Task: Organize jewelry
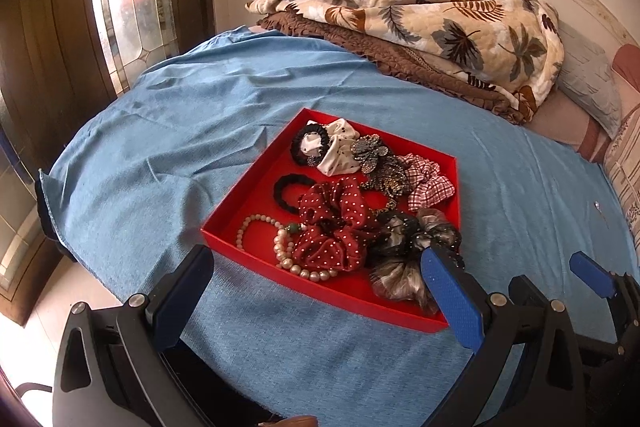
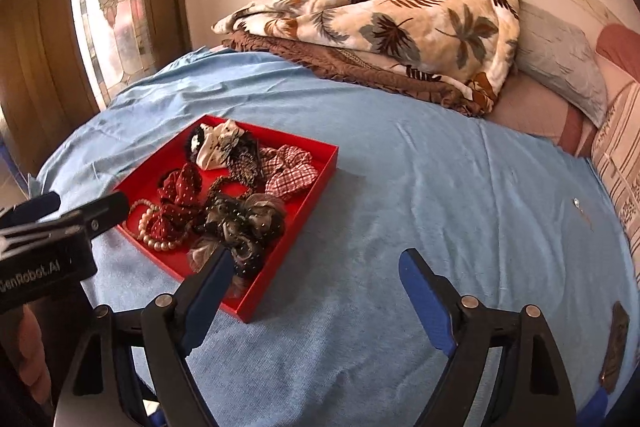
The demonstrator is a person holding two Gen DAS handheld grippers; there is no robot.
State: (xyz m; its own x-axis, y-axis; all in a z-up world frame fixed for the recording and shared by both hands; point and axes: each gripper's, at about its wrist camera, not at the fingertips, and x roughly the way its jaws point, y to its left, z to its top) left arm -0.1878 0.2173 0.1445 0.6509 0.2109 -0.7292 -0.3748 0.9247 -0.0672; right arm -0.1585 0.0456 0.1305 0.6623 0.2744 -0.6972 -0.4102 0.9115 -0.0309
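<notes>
Jewelry and hair pieces fill a red tray point(image 1: 248, 187) that we see lying on the blue bedspread point(image 1: 160, 131), which covers most of the bed. At the far end, against the wall, sits a heap of leaf-print blanket point(image 1: 440, 15) over a brown ruffled quilt point(image 1: 392, 59), with a pale pillow point(image 2: 560, 59) to its right.

Our left gripper point(image 1: 316, 267) hovers over the near edge of the tray, its jaws spread wide and holding nothing. Our right gripper point(image 2: 316, 267) hangs just right of the tray's near corner, jaws likewise apart and empty; its left finger overlaps the tray in that view.

Inside the tray, a dark red polka-dot scrunchie point(image 1: 336, 223) lies in the middle, touching a grey and black sheer scrunchie point(image 1: 408, 251) at the near right corner. A red checked scrunchie point(image 1: 428, 179) sits at the right side, a white spotted one point(image 1: 336, 147) at the far end inside a black hair tie point(image 1: 298, 147). A pearl bracelet point(image 1: 288, 259) curls at the near left. On the bedspread far right, we make out a tiny shiny item point(image 2: 576, 202), too small to identify.
</notes>
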